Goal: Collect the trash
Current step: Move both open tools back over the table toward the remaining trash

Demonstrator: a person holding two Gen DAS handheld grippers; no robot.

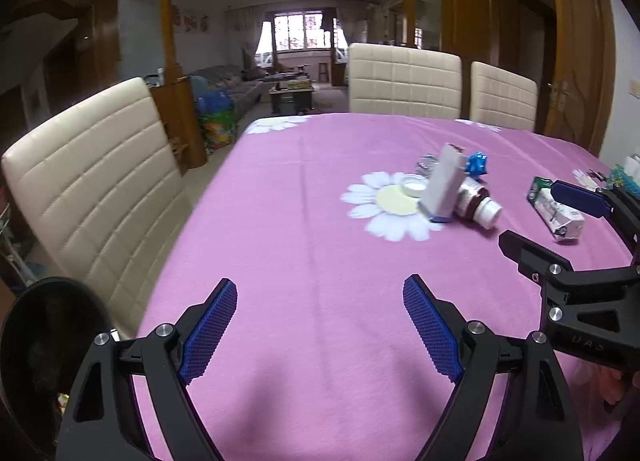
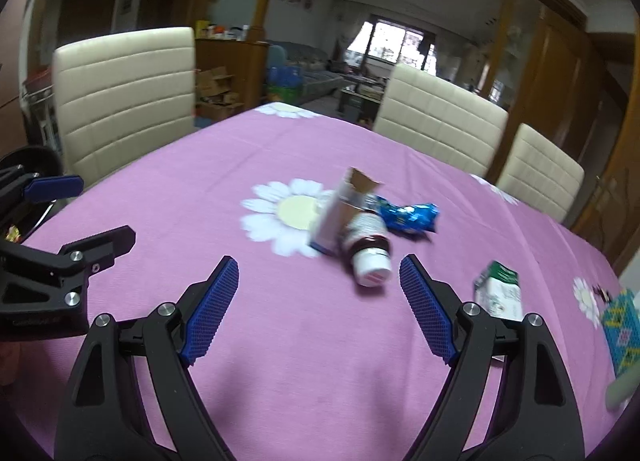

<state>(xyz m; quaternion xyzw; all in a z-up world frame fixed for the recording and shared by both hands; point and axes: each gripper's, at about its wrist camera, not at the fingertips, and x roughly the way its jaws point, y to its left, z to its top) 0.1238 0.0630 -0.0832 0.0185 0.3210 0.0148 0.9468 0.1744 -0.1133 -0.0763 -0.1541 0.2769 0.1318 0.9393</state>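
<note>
On the pink tablecloth lies a cluster of trash: an open white carton box (image 1: 444,189) (image 2: 340,213), a brown bottle with a white cap (image 1: 478,203) (image 2: 368,245) on its side, a crumpled blue wrapper (image 1: 477,163) (image 2: 408,217), a small white lid (image 1: 414,184), and a small milk carton (image 1: 560,215) (image 2: 500,293) further right. My left gripper (image 1: 320,325) is open and empty above bare cloth. My right gripper (image 2: 318,301) is open and empty, just short of the bottle; it also shows in the left wrist view (image 1: 568,217).
Cream chairs (image 1: 92,181) (image 1: 404,79) (image 2: 124,97) stand around the table. A black round bin (image 1: 44,357) sits at the table's left edge. A beaded blue-green item (image 2: 624,333) lies at the far right.
</note>
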